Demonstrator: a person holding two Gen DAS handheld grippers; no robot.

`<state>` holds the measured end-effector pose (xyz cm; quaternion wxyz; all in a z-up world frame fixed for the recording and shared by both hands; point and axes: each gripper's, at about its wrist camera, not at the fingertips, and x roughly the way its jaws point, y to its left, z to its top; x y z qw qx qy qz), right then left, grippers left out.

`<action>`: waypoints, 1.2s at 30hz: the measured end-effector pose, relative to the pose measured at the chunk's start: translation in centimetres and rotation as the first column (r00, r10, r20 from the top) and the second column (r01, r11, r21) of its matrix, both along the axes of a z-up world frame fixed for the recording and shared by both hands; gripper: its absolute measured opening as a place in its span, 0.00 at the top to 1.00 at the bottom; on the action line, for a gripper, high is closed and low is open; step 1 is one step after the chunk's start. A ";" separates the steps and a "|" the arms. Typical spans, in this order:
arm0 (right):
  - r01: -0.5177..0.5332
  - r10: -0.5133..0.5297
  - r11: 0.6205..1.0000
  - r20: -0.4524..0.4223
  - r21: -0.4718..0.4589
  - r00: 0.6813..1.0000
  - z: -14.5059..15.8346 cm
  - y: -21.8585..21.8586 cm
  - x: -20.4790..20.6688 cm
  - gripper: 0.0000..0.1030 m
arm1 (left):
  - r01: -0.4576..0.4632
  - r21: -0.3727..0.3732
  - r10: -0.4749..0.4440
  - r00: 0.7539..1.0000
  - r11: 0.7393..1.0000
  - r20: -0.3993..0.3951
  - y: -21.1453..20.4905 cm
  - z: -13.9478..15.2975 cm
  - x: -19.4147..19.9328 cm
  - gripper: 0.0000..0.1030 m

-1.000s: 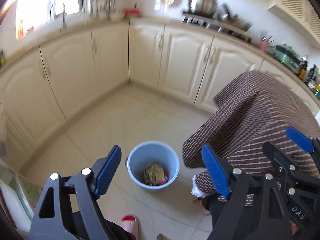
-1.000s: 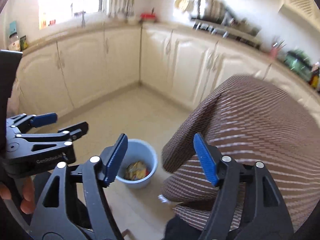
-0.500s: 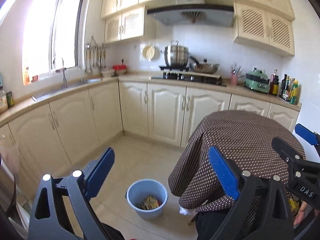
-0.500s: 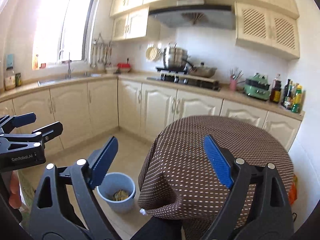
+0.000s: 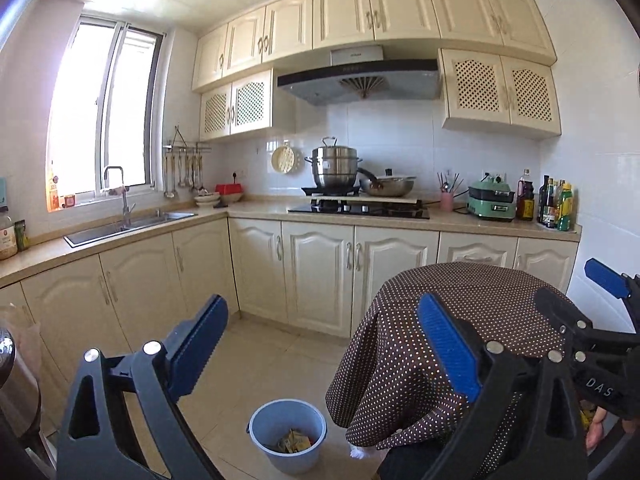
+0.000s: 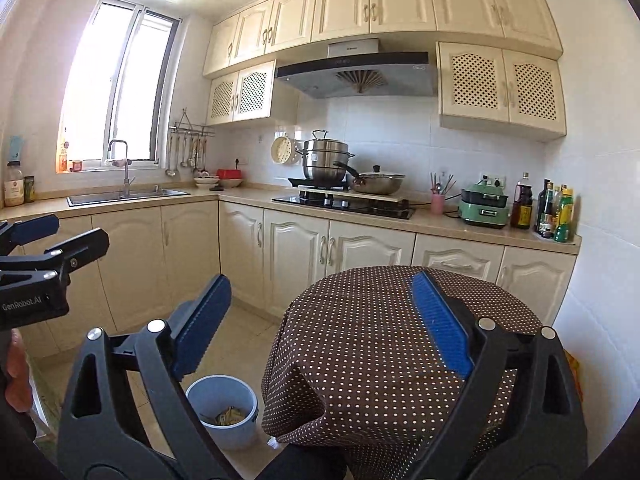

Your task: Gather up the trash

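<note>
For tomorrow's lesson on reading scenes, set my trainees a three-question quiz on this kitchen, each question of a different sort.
1. True or false: the round blue plastic bucket on the floor already holds crumpled yellow wrappers.
2. The brown white-dotted tablecloth lies on which side of the bucket in both views? A left, B right.
3. Fill in: the left gripper and right gripper both have their jaws ____.

Key: 1 true; 2 B; 3 open, with nothing between them.
</note>
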<state>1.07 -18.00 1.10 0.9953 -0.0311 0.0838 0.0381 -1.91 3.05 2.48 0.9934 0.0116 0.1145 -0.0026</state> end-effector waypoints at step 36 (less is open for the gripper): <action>0.010 -0.010 1.000 0.003 0.015 1.000 -0.1 -1.1 -0.9 0.12 | 0.032 0.002 -0.032 0.999 0.999 -0.024 -0.9 -0.7 -0.3 0.08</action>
